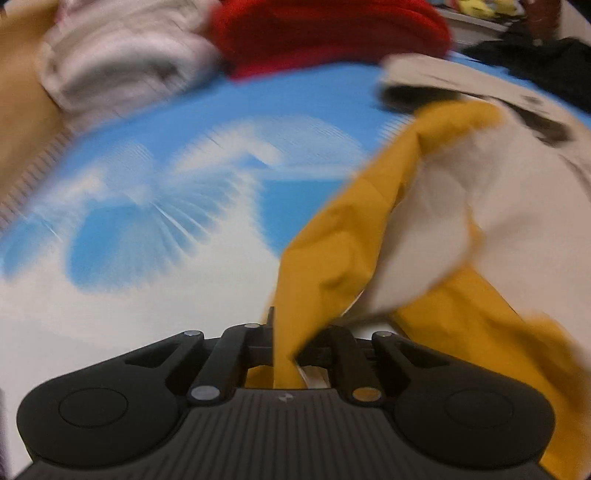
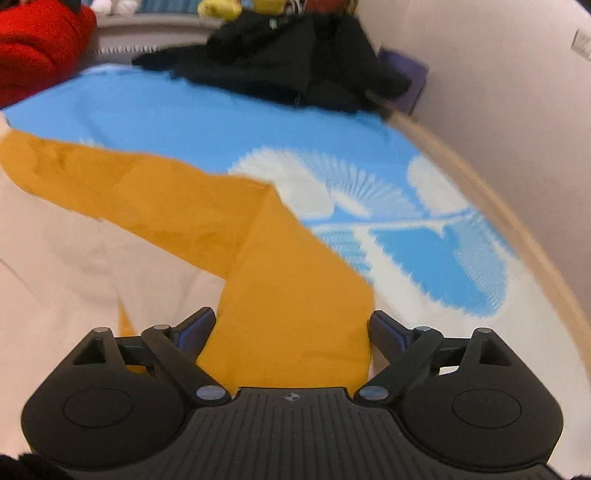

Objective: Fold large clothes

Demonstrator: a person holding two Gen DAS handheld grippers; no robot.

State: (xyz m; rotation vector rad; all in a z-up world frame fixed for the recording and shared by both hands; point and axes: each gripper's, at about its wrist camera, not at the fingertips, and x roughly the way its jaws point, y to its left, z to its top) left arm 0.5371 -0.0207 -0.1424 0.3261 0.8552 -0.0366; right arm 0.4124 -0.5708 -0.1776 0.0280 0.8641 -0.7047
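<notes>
A large cream garment [image 1: 517, 192] with mustard-yellow sleeves lies on a blue-and-white patterned sheet [image 1: 177, 177]. My left gripper [image 1: 286, 350] is shut on one yellow sleeve [image 1: 332, 258], which runs up from the jaws and is lifted and bunched. In the right wrist view my right gripper [image 2: 291, 328] is open, its fingers on either side of the other yellow sleeve [image 2: 288, 302], which lies flat and bent across the cream body [image 2: 74, 277]. The left view is motion-blurred.
A folded pale garment [image 1: 122, 62] and a red garment [image 1: 325, 33] lie at the far side. A black garment [image 2: 280, 62] is heaped at the back by the wall [image 2: 498, 92]. The wooden bed edge [image 2: 517, 221] runs along the right.
</notes>
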